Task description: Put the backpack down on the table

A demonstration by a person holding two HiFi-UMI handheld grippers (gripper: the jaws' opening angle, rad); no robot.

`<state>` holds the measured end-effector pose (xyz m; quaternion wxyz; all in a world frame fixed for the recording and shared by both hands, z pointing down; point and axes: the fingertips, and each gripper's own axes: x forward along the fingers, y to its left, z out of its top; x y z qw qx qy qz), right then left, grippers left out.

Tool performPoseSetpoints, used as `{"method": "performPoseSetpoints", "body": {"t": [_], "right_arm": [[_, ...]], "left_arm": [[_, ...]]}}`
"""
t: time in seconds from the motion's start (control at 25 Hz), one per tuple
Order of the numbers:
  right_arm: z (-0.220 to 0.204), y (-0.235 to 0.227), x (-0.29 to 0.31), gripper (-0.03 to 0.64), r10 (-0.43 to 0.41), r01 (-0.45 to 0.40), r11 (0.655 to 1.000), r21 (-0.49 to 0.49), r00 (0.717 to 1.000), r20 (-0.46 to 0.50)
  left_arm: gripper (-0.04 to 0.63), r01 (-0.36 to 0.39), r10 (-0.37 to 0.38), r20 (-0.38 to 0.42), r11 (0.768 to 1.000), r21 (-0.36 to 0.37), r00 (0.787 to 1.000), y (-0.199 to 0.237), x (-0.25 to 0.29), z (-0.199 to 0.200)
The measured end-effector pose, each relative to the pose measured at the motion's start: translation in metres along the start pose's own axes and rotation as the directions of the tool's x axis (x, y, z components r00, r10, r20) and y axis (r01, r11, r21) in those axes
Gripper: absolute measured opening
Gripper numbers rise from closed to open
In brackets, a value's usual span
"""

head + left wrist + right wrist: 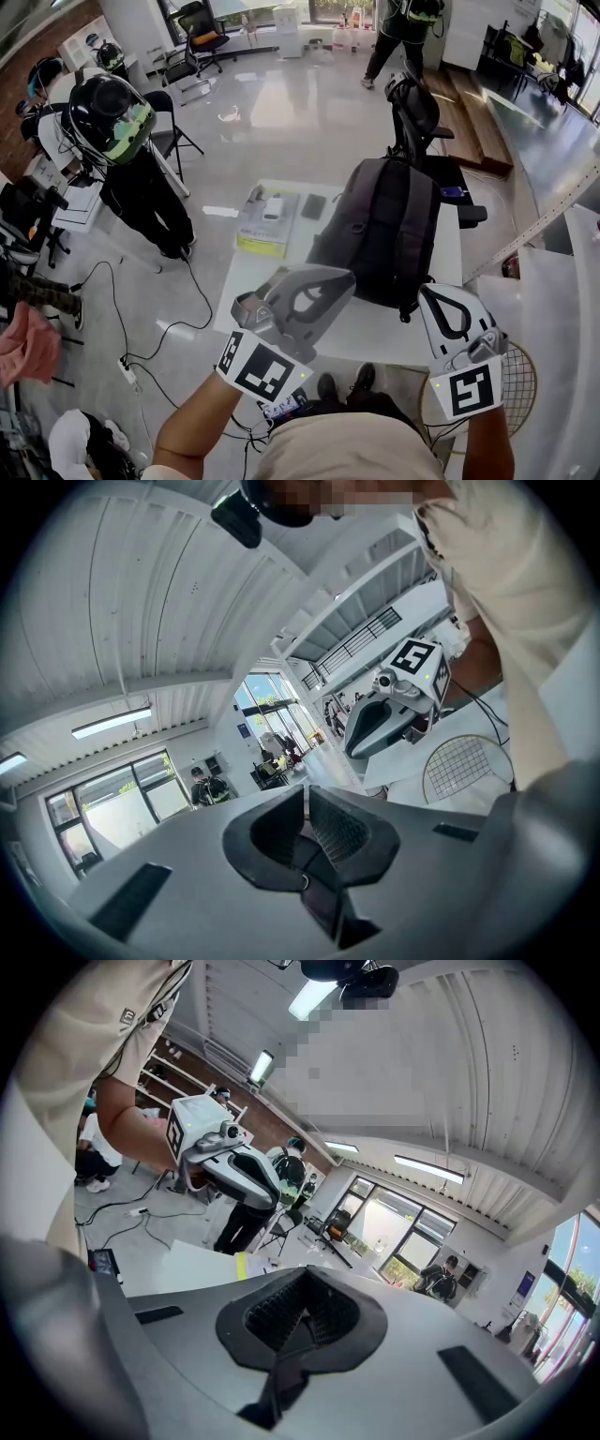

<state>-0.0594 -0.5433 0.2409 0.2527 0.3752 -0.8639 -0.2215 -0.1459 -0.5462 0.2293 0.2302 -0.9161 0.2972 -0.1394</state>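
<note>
In the lower middle of the head view, the left gripper has its jaws all but together, gripping nothing. At centre, the dark grey backpack rests on the white table. At lower right, the right gripper is fully closed and empty.

No legible lettering or numbers; only black-and-white square markers on the left tool and right tool.

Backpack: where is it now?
Head view: the backpack sits on the right half of the white table, right of the papers, black chair just beyond it.
</note>
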Motion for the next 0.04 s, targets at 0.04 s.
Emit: {"method": "performPoseSetpoints", "body": {"t": [0.04], "right_arm": [[-0.0005, 0.0002, -0.0003, 0.025, -0.001, 0.001, 1.000, 0.000, 1.000, 0.001]], "left_arm": [[0.028, 0.000, 0.000, 0.000, 1.000, 0.000, 1.000, -0.0006, 0.0004, -0.0001]]}}
